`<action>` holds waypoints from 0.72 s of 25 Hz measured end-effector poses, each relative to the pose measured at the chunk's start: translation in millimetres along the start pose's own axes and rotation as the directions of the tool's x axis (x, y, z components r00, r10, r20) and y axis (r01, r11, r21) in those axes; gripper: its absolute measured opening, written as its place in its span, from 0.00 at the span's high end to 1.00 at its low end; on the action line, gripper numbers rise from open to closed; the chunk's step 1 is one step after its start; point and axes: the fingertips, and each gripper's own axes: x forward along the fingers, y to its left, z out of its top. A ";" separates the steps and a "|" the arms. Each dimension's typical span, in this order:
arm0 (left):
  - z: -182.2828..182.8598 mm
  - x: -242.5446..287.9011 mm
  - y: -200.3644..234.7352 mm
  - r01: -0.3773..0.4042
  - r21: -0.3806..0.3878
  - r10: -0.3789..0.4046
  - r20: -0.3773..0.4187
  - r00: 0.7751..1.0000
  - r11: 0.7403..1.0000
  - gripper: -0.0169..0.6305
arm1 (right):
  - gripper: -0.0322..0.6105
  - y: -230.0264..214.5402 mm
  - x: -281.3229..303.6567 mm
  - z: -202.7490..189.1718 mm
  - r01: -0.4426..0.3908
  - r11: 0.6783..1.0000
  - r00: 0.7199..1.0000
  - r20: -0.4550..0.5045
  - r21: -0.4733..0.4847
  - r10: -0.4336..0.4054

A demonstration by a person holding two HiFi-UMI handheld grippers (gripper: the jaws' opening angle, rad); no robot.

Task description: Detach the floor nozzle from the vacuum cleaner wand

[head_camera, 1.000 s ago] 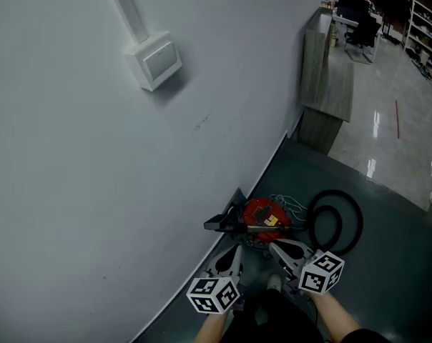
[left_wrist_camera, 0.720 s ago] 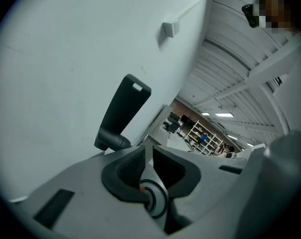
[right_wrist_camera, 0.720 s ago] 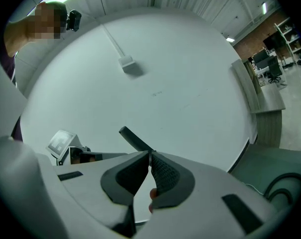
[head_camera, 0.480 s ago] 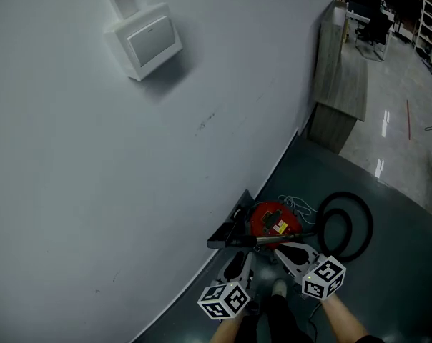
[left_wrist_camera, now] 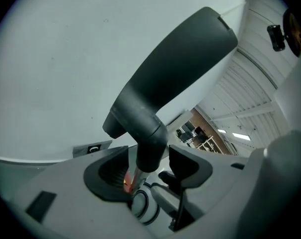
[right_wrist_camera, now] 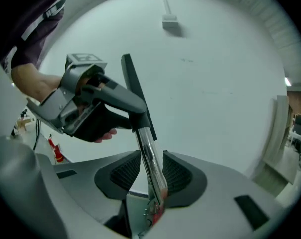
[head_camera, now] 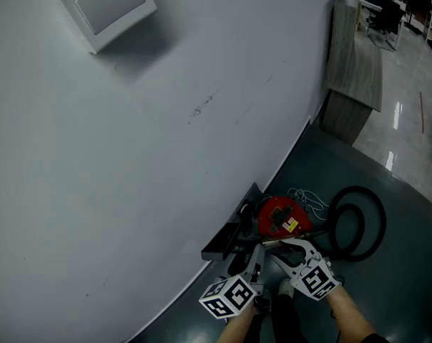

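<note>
The black floor nozzle [head_camera: 223, 240] lies at the foot of the wall, joined to the chrome wand [head_camera: 272, 242] in front of the red vacuum canister [head_camera: 280, 216]. My left gripper [head_camera: 246, 254] straddles the nozzle's black neck [left_wrist_camera: 146, 143]. Its jaws have just been opening and stand wide, with a gap on each side of the neck. My right gripper [head_camera: 285, 247] has the wand [right_wrist_camera: 149, 156] between its ribbed pads [right_wrist_camera: 124, 176]. Its jaws have also just been opening and do not press on the tube. In the right gripper view the left gripper [right_wrist_camera: 130, 111] shows beside the nozzle [right_wrist_camera: 133, 83].
A black hose [head_camera: 362, 224] coils on the dark floor right of the canister, with a white cord [head_camera: 309, 195] behind it. The white wall [head_camera: 166, 134] runs close along the left and carries a wall box [head_camera: 105, 6]. A grey desk [head_camera: 355, 70] stands farther along the wall.
Both grippers have come down and forward onto the nozzle neck and wand, rolling as they went. Their jaws have opened. The view has dipped towards the floor.
</note>
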 end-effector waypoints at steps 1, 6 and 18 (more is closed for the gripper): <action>1.2 2.5 0.6 -0.006 -0.014 0.006 0.001 1.000 1.000 0.59 | 0.74 0.4 6.4 -5.1 -0.002 0.999 1.000 -0.014 -0.032 0.002; 5.1 10.4 5.4 -0.032 -0.087 0.032 -0.004 0.999 0.996 0.59 | 0.71 2.8 28.1 -12.5 -0.014 0.992 0.999 -0.036 -0.128 0.010; 7.0 10.5 3.9 -0.052 -0.042 0.052 0.004 0.999 0.998 0.69 | 0.72 4.3 43.8 -9.2 -0.038 0.980 0.999 -0.046 -0.194 0.030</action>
